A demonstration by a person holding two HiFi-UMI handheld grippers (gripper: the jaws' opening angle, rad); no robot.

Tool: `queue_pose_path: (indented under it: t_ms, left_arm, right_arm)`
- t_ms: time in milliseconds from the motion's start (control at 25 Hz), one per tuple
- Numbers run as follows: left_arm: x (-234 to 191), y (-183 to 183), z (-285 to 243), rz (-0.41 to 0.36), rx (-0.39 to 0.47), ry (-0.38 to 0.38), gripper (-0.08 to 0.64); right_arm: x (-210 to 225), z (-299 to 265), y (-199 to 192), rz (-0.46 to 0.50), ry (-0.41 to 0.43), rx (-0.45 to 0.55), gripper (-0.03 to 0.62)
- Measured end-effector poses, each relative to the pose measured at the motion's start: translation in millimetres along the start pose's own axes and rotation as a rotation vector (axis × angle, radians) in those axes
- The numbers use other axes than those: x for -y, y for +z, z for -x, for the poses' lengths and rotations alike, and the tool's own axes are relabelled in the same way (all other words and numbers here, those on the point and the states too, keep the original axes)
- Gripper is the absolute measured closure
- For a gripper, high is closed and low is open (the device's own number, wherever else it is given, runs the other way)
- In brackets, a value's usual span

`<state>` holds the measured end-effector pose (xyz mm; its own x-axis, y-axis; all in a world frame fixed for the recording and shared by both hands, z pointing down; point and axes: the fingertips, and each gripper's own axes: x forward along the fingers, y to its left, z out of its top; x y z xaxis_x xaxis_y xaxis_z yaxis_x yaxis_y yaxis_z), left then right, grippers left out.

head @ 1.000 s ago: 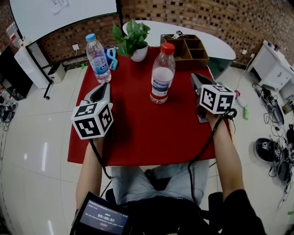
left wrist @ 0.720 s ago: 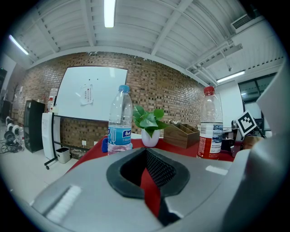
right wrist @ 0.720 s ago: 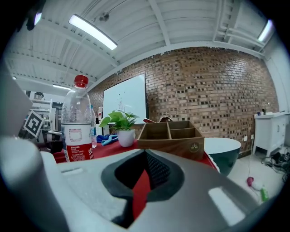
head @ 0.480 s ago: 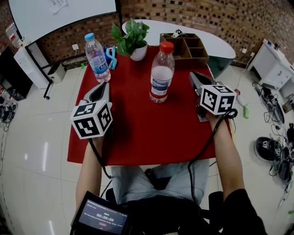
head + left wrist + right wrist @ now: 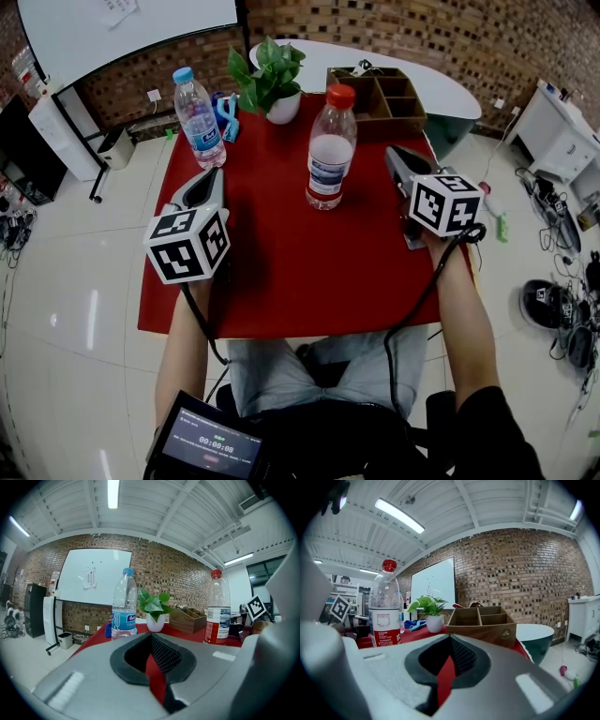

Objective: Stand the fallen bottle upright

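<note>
A clear bottle with a red cap (image 5: 330, 150) stands upright on the red table (image 5: 281, 272), near its middle; it also shows as the red-capped bottle (image 5: 216, 609) (image 5: 385, 606) in both gripper views. A blue-capped bottle (image 5: 198, 120) (image 5: 124, 604) stands upright at the far left corner. My left gripper (image 5: 212, 174) (image 5: 150, 636) hovers left of the red-capped bottle, shut and empty. My right gripper (image 5: 392, 153) (image 5: 449, 637) hovers right of it, also shut with nothing held. Neither gripper touches a bottle.
A potted green plant (image 5: 272, 82) and a blue object (image 5: 226, 116) sit at the table's far edge. A wooden compartment box (image 5: 375, 97) stands at the far right corner. Beyond are a white round table (image 5: 450, 89), a whiteboard (image 5: 122, 28) and cables on the floor (image 5: 562, 309).
The right gripper has drifted very slightly to the right. The left gripper and both bottles stay where they were.
</note>
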<state>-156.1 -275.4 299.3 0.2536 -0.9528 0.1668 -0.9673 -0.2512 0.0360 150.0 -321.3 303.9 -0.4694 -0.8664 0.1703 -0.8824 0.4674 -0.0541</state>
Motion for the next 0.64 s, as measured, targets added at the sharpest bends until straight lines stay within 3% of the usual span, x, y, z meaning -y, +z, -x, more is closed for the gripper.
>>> queue_pose_path:
  t_ms: [640]
  left_arm:
    - [0.8,0.8,-0.3,0.001,0.000,0.000,0.554]
  right_arm:
    - [-0.6,0.1,0.5,0.003,0.009,-0.003,0.588]
